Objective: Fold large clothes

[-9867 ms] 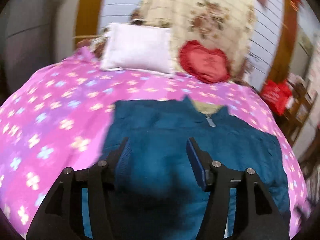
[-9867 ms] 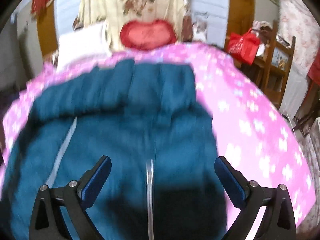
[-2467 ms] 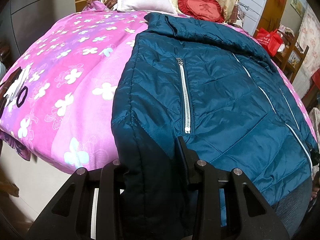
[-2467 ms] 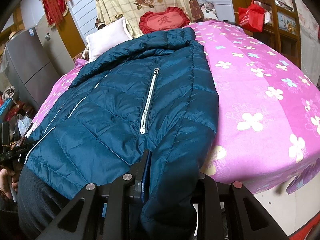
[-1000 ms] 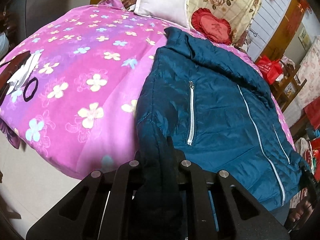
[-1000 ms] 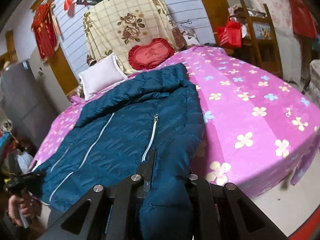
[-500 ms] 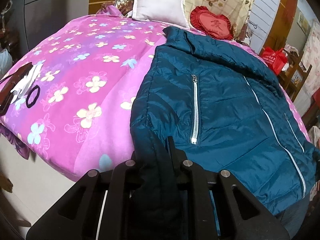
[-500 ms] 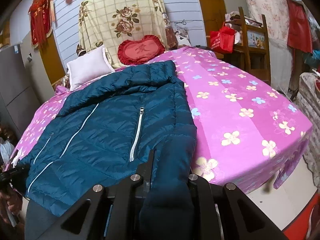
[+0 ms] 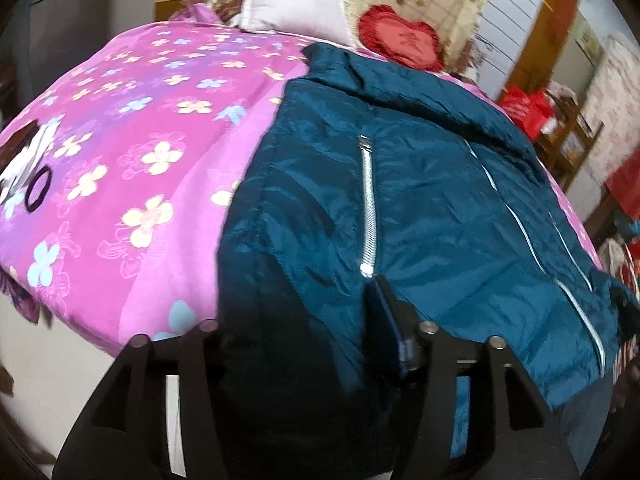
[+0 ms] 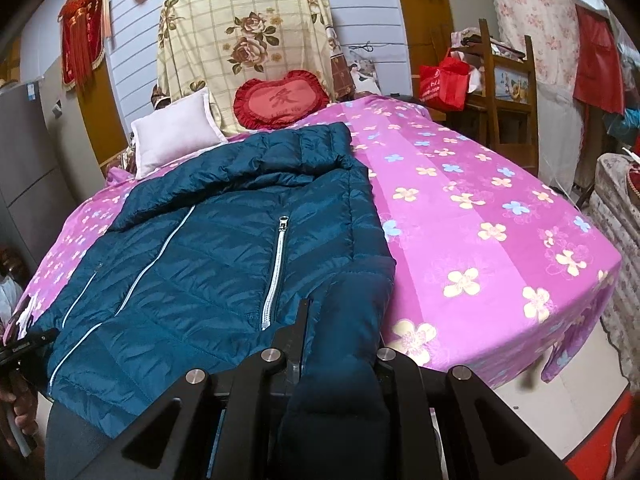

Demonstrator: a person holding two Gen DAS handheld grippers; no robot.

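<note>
— Teal quilted puffer jacket [image 10: 224, 264] lies front-up on the pink flowered bedspread [image 10: 480, 216], collar toward twelve o'clock. What do we hold?

— Our right gripper [image 10: 340, 340] is pinched narrow on the jacket's padded sleeve, which bulges between the black fingers. Our left gripper [image 9: 296, 320] stands wider, with a thick dark fold of the jacket filling the gap; we cannot tell whether it clamps.

— Texture?

— Glossy, stitched in slanted channels, with silver zips [image 9: 368, 208] on front and pockets.

— Edges?

— Hem hangs off the bed's near edge. Bare bedspread spreads at three o'clock in the right view. White pillow [image 10: 172, 136] and red heart cushion [image 10: 280, 100] sit at twelve.
</note>
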